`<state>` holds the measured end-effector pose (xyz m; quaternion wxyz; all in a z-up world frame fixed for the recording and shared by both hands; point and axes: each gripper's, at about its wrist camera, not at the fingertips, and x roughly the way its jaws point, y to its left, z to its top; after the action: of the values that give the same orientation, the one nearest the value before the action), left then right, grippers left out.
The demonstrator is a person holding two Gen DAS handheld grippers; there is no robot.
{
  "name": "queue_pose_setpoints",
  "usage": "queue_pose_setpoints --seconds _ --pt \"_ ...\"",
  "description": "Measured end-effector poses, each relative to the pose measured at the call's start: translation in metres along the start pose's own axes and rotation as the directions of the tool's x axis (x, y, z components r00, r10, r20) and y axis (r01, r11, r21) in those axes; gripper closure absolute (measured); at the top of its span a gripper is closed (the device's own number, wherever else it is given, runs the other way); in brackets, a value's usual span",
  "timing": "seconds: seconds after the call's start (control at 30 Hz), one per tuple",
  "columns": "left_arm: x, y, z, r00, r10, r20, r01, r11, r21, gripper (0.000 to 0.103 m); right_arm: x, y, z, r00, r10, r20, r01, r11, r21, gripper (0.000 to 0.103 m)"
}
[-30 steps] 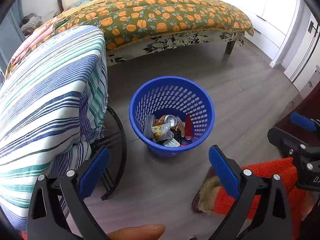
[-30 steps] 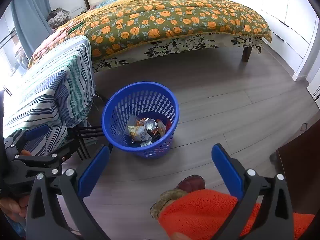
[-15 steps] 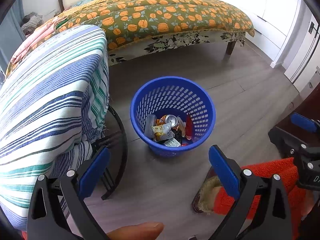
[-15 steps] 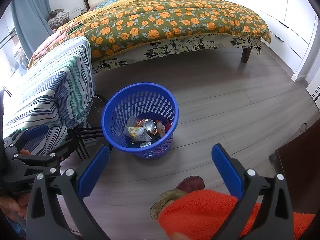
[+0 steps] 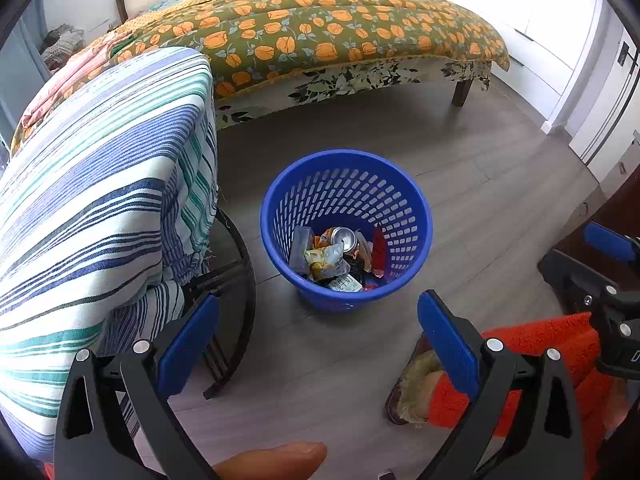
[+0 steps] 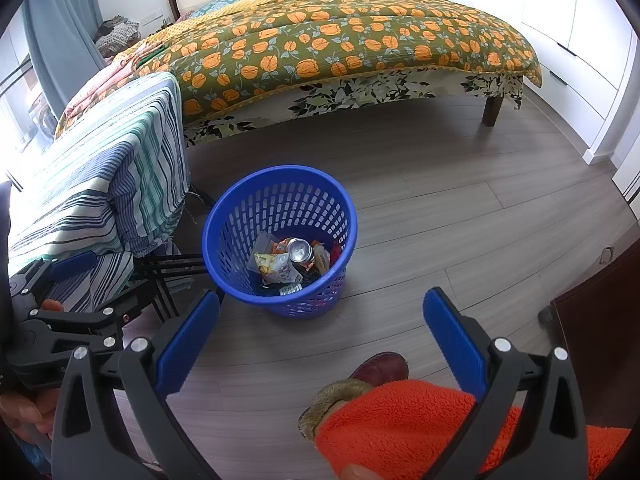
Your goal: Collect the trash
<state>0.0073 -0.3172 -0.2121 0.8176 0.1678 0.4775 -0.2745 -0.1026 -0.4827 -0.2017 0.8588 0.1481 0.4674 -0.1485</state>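
While both tools hang above the floor, the blue basket (image 5: 346, 228) sits square in front of them, and that's our landmark. Left gripper (image 5: 318, 334) has its blue pads spread wide with nothing between them; right gripper (image 6: 320, 334), same story, jaws apart and empty. Judging by that, both are held ready rather than carrying anything.

Inside the basket, the trash is down at the bottom: a silver can (image 6: 300, 250) end-up, a yellowish wrapper (image 6: 274, 266) just beside it, a red packet (image 5: 379, 252) leaning on the far-side wall. Low in a tall mesh wall, so it should stay put.

Left of the basket, a striped cloth (image 5: 100, 200) drapes over a black frame, near but not touching the rim. Beyond the basket, the bed with the orange-flowered quilt (image 6: 340, 48). On the near side, an orange fleece sleeve (image 6: 400, 424) and a dark red slipper (image 6: 380, 366).

No loose litter shows on the floor around the basket; collecting looks about done.
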Motion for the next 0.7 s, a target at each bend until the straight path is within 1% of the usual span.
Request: queue_pose_setpoints --seconds 0.7 --pt "-0.0005 0.0006 0.0002 1.000 0.000 -0.001 0.000 1.000 0.002 0.005 -0.0005 0.0016 -0.0005 1.000 -0.002 0.001 0.002 1.000 0.000 0.005"
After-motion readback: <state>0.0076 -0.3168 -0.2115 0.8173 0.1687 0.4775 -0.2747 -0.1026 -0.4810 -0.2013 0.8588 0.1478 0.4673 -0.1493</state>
